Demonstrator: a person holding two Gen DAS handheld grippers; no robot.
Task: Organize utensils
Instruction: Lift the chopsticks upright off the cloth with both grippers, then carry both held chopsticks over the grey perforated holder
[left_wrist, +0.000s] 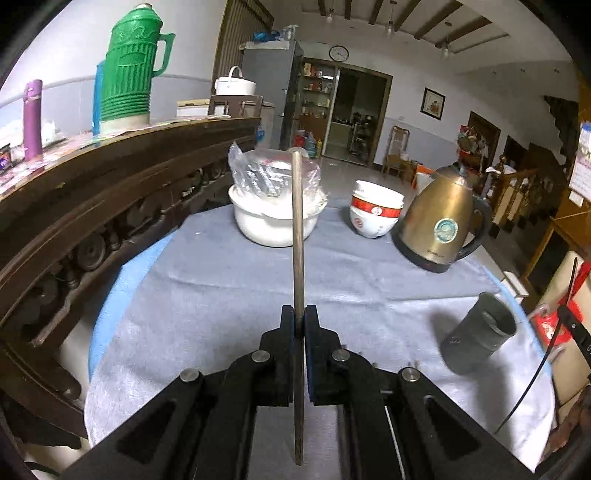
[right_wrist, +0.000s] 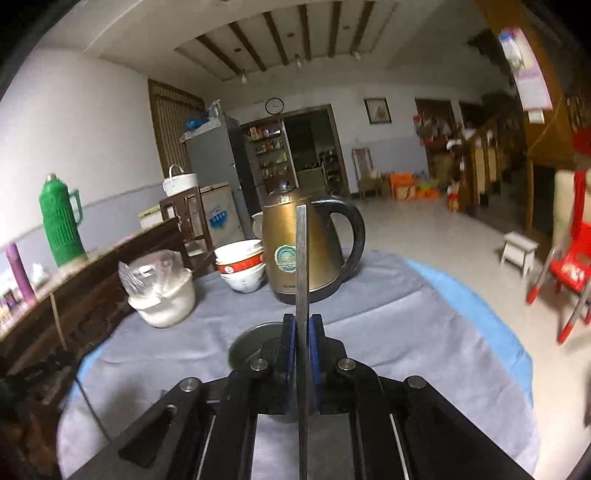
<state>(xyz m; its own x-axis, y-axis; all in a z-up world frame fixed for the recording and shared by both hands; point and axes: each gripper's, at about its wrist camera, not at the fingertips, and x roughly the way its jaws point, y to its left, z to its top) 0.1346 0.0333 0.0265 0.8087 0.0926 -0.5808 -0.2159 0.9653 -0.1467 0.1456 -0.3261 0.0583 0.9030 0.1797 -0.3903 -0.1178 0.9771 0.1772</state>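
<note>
Holding one utensil per claw, carry phase of the sort, nothing dropped in yet.

Left wrist view: left gripper (left_wrist: 300, 317) is clamped tight on a thin brown stick (left_wrist: 298, 229), likely a chopstick, which stands up out of the jaws and also pokes back below them. Dark grey cup (left_wrist: 480, 338) sits on the grey cloth (left_wrist: 207, 295) to the right of the gripper, mouth tilted toward the camera by the lens; judged to be the utensil holder. Count here: one stick, one cup, one brass kettle (left_wrist: 441, 225), one stack of white-and-red bowls (left_wrist: 375, 212) (looks like three, rims overlap so not sure), one white bowl with a plastic bag (left_wrist: 275, 199) on it, one green thermos (left_wrist: 133, 70) and one purple bottle (left_wrist: 32, 120) on the wooden sideboard (left_wrist: 110, 192).

Right wrist view: right gripper (right_wrist: 303, 325) pinched shut on a flat grey metal strip (right_wrist: 302, 258), probably a knife or handle seen edge-on; blur makes it hard to name. Cup rim shows just behind the fingers, directly under the gripper. One kettle, one bowl stack, one bagged bowl again.

Next move, judged: right claw tips its piece end-down over the cup mouth and lets go; left has to travel right to the cup first.
</note>
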